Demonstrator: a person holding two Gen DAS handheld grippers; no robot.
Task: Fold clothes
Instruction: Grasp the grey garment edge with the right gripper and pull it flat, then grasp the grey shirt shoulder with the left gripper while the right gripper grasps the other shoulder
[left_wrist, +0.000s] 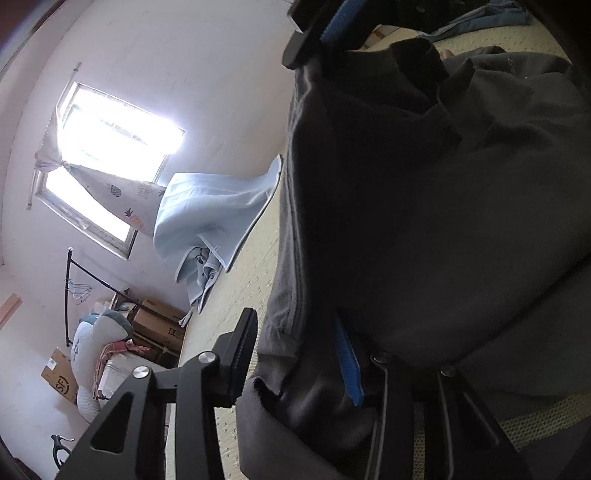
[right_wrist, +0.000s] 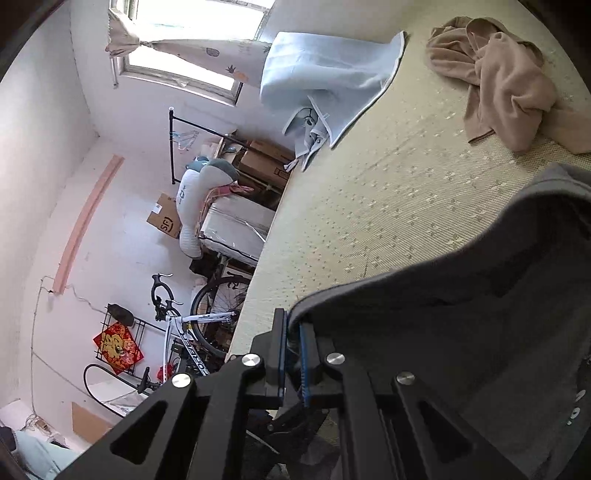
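A dark grey garment (left_wrist: 424, 206) hangs over the pale yellow bed mat (left_wrist: 251, 288) and fills most of the left wrist view. My left gripper (left_wrist: 295, 332) stands open, its fingers wide apart with the garment's hem lying loosely between them. The right gripper (left_wrist: 325, 26) shows at the top of that view, clamped on the garment's far edge. In the right wrist view my right gripper (right_wrist: 291, 325) is shut on the grey garment (right_wrist: 461, 314), with the cloth edge pinched between the blue pads (right_wrist: 303, 354).
A crumpled beige garment (right_wrist: 509, 81) lies on the bed mat (right_wrist: 369, 203) at the far right. A light blue blanket (right_wrist: 325, 74) hangs off the bed's far edge. Beside the bed stand a bicycle (right_wrist: 192, 325), cardboard boxes (right_wrist: 262, 162) and a clothes rack (right_wrist: 173, 147).
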